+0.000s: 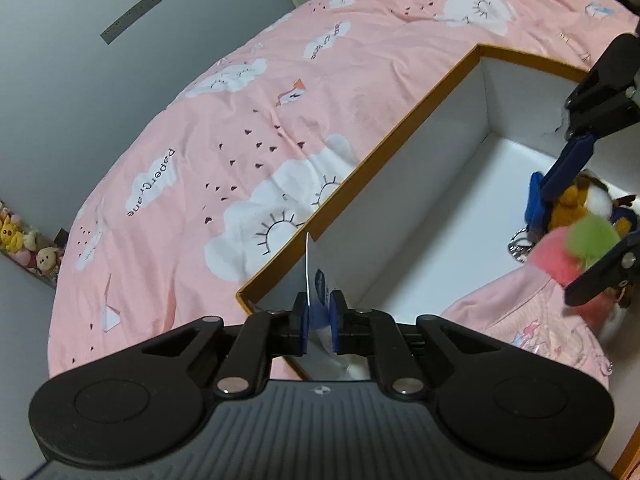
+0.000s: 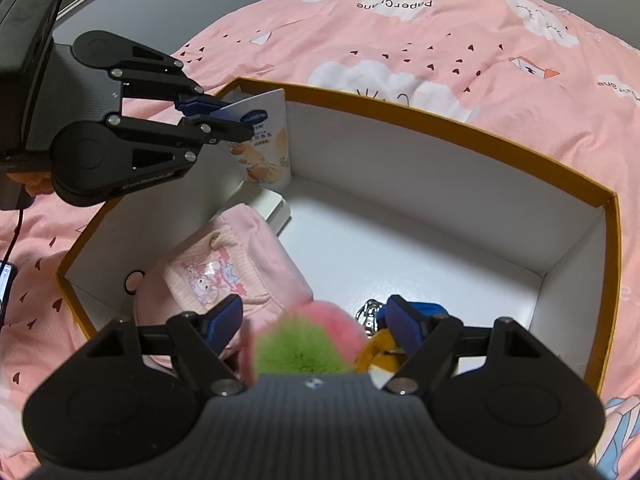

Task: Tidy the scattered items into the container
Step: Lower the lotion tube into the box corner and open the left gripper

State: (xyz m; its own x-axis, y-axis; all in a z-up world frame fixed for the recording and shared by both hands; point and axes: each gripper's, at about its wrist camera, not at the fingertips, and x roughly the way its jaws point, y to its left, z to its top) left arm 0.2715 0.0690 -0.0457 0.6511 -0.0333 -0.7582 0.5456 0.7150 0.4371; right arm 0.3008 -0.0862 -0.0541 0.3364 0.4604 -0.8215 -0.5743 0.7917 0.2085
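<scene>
From my right wrist view I see the whole box point(image 2: 520, 160) on the pink bedspread point(image 2: 460, 40): my left gripper point(image 2: 236, 122) reaches in over the box's far left corner, clamped on the flat crimped end of a white tube point(image 2: 268, 148) that hangs with its cap down against the inside wall. My left wrist view shows that tube point(image 1: 316, 280) only edge-on, a thin sliver pinched between the blue pads point(image 1: 304, 320), its print unreadable there. That view does show the plush toys point(image 1: 24, 240) lined up on the floor beside the bed.

My right gripper point(image 2: 316, 316) stands wide open over the box's near edge; the pink and green pompom point(image 2: 312, 340) sits between its fingers point(image 2: 224, 316), but I cannot tell whether either pad touches it. In the left view that gripper point(image 1: 560, 208) enters from the right edge and is cut off.

Inside the box, a pink cap point(image 2: 232, 268) with a cartoon patch lies by the left wall. A keyring point(image 2: 370, 312) and something yellow-brown lie by the near edge, mostly hidden behind the pompom and my right finger. The pompom itself is blurred.
</scene>
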